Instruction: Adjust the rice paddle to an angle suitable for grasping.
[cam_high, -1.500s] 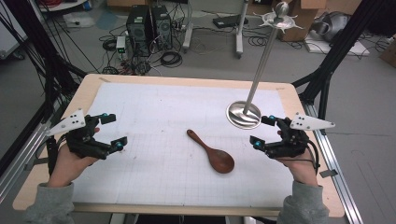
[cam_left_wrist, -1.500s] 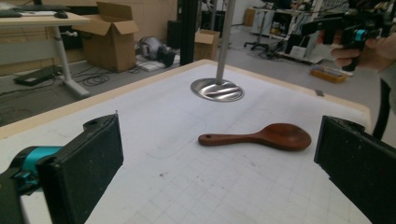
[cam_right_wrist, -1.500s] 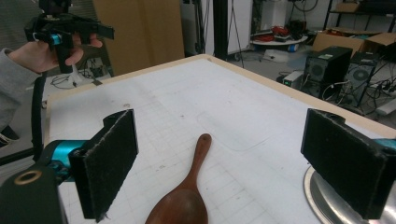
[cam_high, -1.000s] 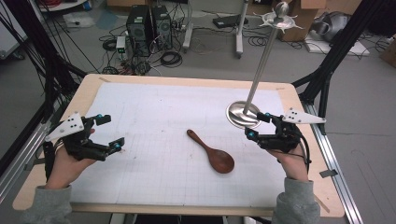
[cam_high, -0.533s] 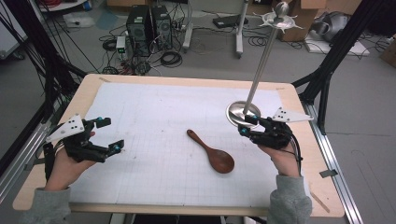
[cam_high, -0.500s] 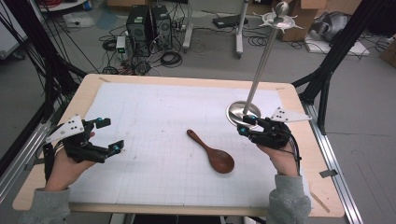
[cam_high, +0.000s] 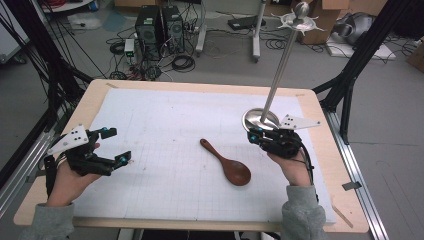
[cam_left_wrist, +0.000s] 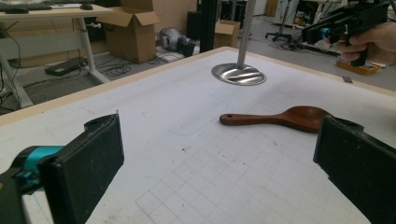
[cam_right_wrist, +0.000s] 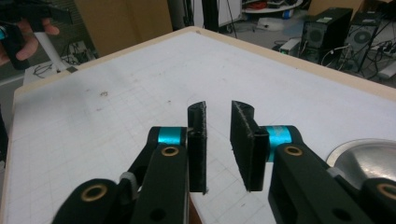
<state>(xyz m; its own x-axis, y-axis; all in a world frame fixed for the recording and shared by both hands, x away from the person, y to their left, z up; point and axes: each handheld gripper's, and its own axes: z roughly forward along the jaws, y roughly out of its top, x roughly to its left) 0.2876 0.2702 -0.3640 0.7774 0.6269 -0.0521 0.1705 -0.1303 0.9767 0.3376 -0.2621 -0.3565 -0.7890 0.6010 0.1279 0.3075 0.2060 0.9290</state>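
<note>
Pale plywood forms the table (cam_high: 95, 102), and most of its top is covered by a white sheet (cam_high: 165, 130) printed with a fine square grid; no readable writing is seen on it. Beyond the far edge, black computer towers (cam_high: 160, 25), tangled cables and cardboard boxes are seen on a grey floor. Near the middle of the sheet a dark, glossy wooden spoon (cam_high: 227, 163) lies flat, its oval bowl nearer and to the right, its handle pointing far and left. At the far right a round polished metal base (cam_high: 260, 119) carries a slim steel pole topped by a ball and small prongs. The right gripper (cam_high: 256, 137) is held just near that base, well right of the spoon; its ribbed black pads have just been closing to a narrow gap, with nothing between them. The left gripper (cam_high: 114, 146) is held wide open at the left, empty, its flat pads coarse and foam-like.
</note>
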